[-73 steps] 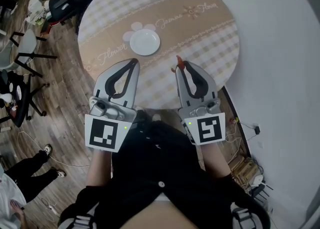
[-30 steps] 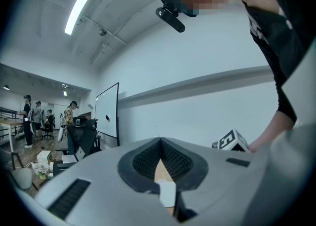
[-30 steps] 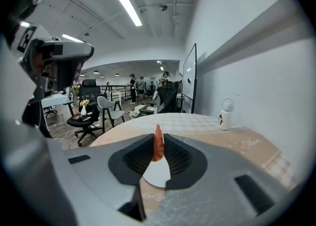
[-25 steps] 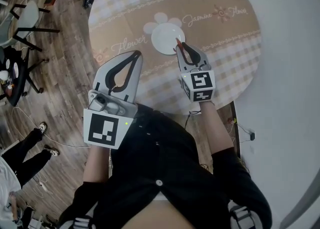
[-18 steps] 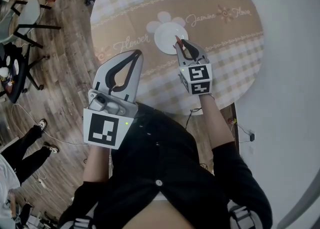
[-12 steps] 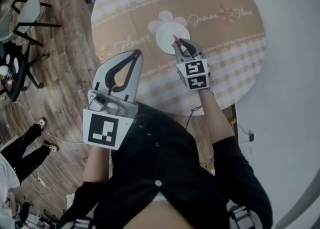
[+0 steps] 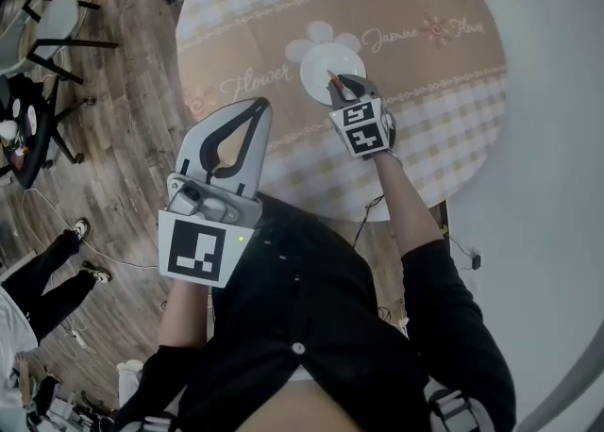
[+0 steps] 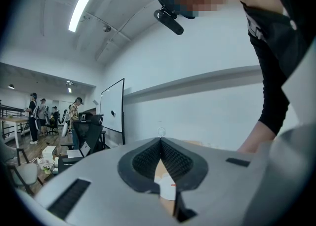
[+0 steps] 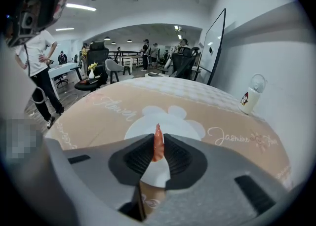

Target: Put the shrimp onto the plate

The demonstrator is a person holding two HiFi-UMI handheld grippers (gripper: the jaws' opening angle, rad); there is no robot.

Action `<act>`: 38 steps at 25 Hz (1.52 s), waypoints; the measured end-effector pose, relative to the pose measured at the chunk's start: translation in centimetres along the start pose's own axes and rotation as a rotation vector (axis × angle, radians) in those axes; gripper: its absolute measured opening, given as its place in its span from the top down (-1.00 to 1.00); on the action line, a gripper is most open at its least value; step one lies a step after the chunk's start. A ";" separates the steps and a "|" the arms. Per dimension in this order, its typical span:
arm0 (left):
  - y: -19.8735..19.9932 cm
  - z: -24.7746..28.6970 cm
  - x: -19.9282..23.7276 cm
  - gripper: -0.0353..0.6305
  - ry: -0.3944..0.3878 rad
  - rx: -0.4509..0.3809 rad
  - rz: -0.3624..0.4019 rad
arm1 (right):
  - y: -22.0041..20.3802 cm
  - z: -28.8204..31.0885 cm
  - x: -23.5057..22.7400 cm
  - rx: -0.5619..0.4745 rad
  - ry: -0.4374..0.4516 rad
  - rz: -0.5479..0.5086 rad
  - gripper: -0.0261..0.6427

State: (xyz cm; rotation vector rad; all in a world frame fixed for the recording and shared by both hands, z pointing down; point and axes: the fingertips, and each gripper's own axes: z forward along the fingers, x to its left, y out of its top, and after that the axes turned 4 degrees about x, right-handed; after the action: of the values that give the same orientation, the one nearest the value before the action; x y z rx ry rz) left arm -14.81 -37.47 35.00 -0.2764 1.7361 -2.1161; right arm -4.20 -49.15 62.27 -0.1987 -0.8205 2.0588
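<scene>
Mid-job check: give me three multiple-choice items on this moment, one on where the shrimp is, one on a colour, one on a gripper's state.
1. Where is the shrimp relative to the plate?
A. Lying loose in its middle.
B. Pinched in the right gripper, over its near edge.
C. Hidden underneath it.

2. What colour is the plate?
A. Blue.
B. White.
C. Black.

3. How do the left gripper's jaws stand?
A. Together, with nothing between them.
B. Wide apart.
C. Shut on the shrimp.

Answers:
1 B: the right gripper view shows the orange shrimp upright between that gripper's jaws, with the plate just beyond.
2 B: the plate is plain white in both the head view and the right gripper view.
3 A: the left gripper view shows its pads meeting at the tip with nothing held.
</scene>
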 end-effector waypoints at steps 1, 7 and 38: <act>-0.1 0.0 0.0 0.88 0.001 0.002 0.000 | -0.2 0.4 -0.1 0.015 -0.002 -0.005 0.78; -0.4 -0.1 0.3 0.88 0.004 0.008 -0.007 | -1.1 2.0 -0.3 0.077 0.003 -0.005 0.78; -0.2 -0.2 -0.8 0.88 -0.010 0.007 0.005 | 0.6 -0.2 -2.7 -0.076 -0.054 0.225 0.90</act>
State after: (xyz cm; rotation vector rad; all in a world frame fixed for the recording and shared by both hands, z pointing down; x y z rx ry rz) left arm -14.21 -36.90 35.22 -0.2798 1.7221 -2.1138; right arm -2.94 -51.39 61.31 -0.2901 -0.9462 2.2530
